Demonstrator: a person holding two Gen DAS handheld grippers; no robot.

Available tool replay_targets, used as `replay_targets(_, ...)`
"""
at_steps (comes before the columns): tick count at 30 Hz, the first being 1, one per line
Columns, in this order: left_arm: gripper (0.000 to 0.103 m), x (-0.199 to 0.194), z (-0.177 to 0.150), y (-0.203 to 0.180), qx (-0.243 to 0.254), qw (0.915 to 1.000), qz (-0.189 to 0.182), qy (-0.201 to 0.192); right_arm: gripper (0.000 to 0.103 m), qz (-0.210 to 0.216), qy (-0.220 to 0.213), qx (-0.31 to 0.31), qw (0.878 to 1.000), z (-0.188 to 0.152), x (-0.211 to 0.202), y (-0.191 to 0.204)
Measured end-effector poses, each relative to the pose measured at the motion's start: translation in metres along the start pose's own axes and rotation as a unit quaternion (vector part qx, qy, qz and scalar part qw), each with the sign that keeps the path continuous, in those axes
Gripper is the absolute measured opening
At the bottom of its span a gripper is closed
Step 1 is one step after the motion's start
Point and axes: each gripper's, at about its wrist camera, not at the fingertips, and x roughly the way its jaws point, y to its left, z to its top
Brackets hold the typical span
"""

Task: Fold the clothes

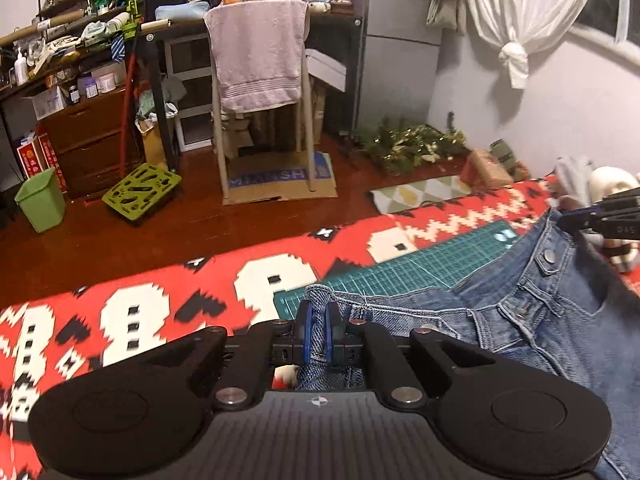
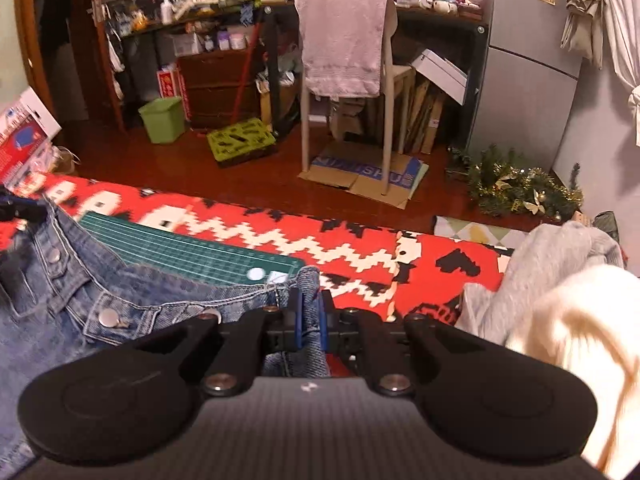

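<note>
Blue denim jeans [image 1: 520,320] lie spread over a green cutting mat [image 1: 420,264] on my red, white and black patterned blanket [image 1: 140,312]. My left gripper [image 1: 318,328] has its blue-padded fingers [image 1: 306,330] pinched tight on 1 corner of the waistband. My right gripper [image 2: 310,320] is clamped on the other waistband corner. A grey and cream pile of clothes [image 2: 560,300] sits just beside my right gripper.
</note>
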Motion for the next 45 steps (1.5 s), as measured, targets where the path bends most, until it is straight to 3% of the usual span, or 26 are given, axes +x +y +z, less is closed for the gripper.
replay_targets(2, 0.007, 0.013, 0.0, 0.0, -0.004, 0.9998, 0.006, 0.016, 0.01, -0.01, 0.005, -0.013, 1.0, 0.001, 0.008, 0.001)
replay_targets(5, 0.015, 0.014, -0.004, 0.0, -0.01, 0.9994, 0.028, 0.018, 0.021, -0.01, -0.004, -0.02, 1.0, 0.0, 0.004, 0.002)
replay_targets(7, 0.035, 0.006, -0.008, 0.001, -0.018, 0.9993, 0.032, 0.009, 0.032, 0.002, -0.014, -0.023, 1.0, -0.002, -0.005, 0.005)
replay_targets(8, 0.038, 0.001, -0.01, 0.002, -0.023, 0.9992, 0.031, 0.006, 0.035, 0.008, -0.019, -0.026, 0.999, -0.003, -0.011, 0.007)
replay_targets(11, 0.04, -0.019, -0.016, -0.001, -0.054, 0.9984, 0.016, 0.007, 0.047, 0.05, -0.018, -0.021, 0.998, -0.012, -0.025, 0.014)
replay_targets(13, 0.048, -0.032, -0.026, -0.015, -0.058, 0.9983, -0.006, 0.01, 0.061, 0.075, -0.007, -0.021, 0.997, -0.023, -0.032, 0.023)
replay_targets(17, 0.052, -0.038, -0.054, -0.053, -0.045, 0.9984, -0.022, 0.026, 0.068, 0.088, 0.005, -0.045, 0.995, -0.048, -0.032, 0.046)
replay_targets(19, 0.056, -0.031, -0.07, -0.069, -0.04, 0.9985, -0.013, 0.034, 0.085, 0.088, 0.002, -0.041, 0.995, -0.059, -0.028, 0.05)
replay_targets(22, 0.067, -0.031, -0.083, -0.087, -0.016, 0.9997, 0.019, -0.004, 0.102, 0.077, -0.011, -0.047, 0.996, -0.068, -0.022, 0.056)
replay_targets(28, 0.102, -0.023, -0.098, -0.109, 0.031, 0.9983, 0.038, -0.032, 0.103, 0.079, -0.023, -0.053, 0.995, -0.085, -0.014, 0.061)
replay_targets(45, 0.103, -0.021, -0.097, -0.107, 0.026, 0.9988, 0.03, -0.03, 0.103, 0.085, -0.027, -0.05, 0.995, -0.086, -0.013, 0.062)
